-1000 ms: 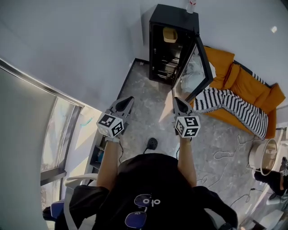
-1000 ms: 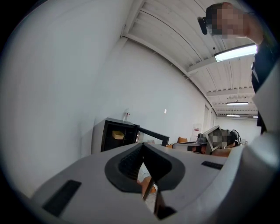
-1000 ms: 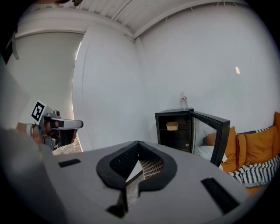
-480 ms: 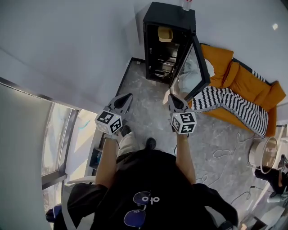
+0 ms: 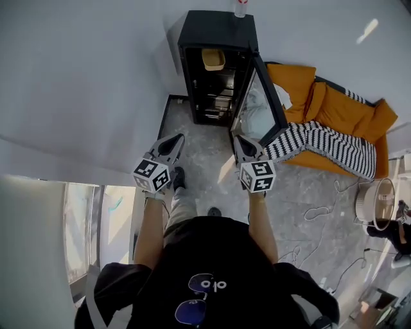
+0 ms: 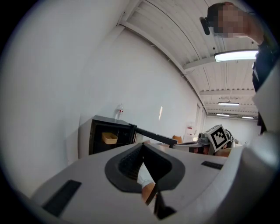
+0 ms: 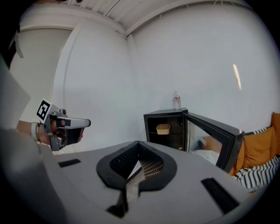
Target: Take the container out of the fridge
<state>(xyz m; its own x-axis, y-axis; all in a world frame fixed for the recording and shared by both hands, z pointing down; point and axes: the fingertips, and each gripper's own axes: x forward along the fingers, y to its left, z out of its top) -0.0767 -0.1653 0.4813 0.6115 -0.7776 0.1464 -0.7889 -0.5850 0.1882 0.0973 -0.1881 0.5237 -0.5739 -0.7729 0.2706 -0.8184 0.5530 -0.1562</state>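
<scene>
Currently left hand-held gripper [image 5: 174,140] clenched, empty; right hand-held gripper [image 5: 239,142] likewise; fridge [image 5: 215,29] ahead.

Lounge-like room: orange sofa [image 5: 347,109], small black fridge [image 5: 215,29], stone floor [image 5: 205,170].

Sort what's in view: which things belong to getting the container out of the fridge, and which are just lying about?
Job: fridge, its open door, tan container on its top shelf, left gripper, right gripper.
Lying about: bottle atop the fridge, orange sofa, striped blanket, floor cables.
</scene>
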